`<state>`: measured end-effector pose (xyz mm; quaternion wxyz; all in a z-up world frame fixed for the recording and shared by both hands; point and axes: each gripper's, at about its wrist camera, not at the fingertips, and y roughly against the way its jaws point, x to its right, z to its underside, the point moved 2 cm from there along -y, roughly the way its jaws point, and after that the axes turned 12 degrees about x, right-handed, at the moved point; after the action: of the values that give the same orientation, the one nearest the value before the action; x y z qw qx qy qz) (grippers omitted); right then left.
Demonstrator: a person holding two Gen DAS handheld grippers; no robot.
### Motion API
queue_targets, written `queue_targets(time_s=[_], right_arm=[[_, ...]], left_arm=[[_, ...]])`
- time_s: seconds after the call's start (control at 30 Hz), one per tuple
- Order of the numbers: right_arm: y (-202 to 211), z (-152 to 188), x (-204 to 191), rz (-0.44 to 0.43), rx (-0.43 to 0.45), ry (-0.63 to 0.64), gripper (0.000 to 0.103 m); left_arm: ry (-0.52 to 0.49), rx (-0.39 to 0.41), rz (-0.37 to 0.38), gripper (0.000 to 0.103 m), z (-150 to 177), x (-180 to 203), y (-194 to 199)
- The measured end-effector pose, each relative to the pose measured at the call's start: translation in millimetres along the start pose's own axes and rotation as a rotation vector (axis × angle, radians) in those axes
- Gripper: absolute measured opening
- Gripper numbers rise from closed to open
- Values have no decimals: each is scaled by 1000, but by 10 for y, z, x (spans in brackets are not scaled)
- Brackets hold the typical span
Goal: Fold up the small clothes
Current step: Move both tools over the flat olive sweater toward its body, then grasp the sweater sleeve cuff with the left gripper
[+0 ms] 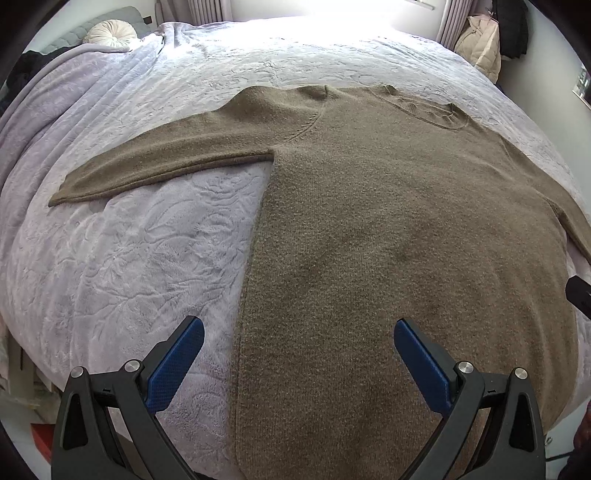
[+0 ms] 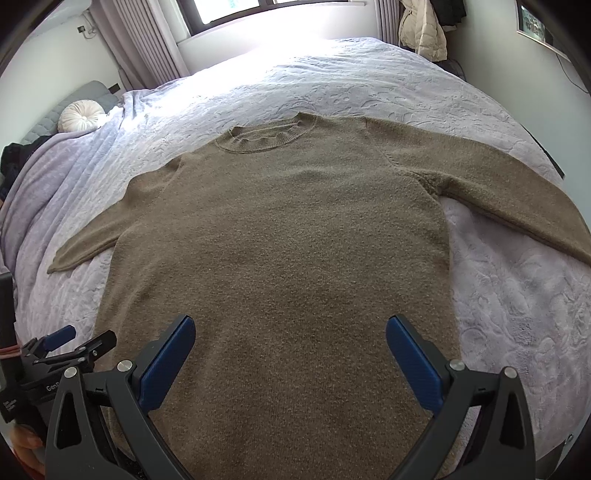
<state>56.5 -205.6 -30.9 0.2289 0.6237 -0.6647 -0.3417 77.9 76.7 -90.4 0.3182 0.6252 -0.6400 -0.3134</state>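
An olive-brown knitted sweater (image 1: 388,206) (image 2: 280,240) lies flat on the bed, collar at the far side, both sleeves spread out sideways. My left gripper (image 1: 299,332) hovers open above the sweater's left hem edge, its blue pads wide apart with nothing between them. My right gripper (image 2: 290,328) is open too, over the lower middle of the sweater's body. The left gripper (image 2: 62,343) also shows at the lower left of the right wrist view. A dark tip of the right gripper (image 1: 578,291) peeks in at the right edge of the left wrist view.
The bed carries a pale lilac embossed blanket (image 1: 122,258) (image 2: 517,295). A round cream cushion (image 1: 110,33) (image 2: 81,116) sits at the far left by a grey headboard. A window with curtains (image 2: 147,44) and hanging coats (image 2: 421,29) stand beyond the bed.
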Motion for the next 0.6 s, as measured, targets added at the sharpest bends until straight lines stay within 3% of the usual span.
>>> queue_targets(time_s=[0.33,0.47,0.6], right_arm=[[-157,-62,-127,-4,-6,21,103],[-192,-117,-229,-37,7,30,103],[-188,-229,-394,-81,47,56,103]], left_arm=[[74,47,75,103,-210,-292,-84],[152,147,53,103,-484,-761,-117],[298,226,9,103,-727,-1458,-230]])
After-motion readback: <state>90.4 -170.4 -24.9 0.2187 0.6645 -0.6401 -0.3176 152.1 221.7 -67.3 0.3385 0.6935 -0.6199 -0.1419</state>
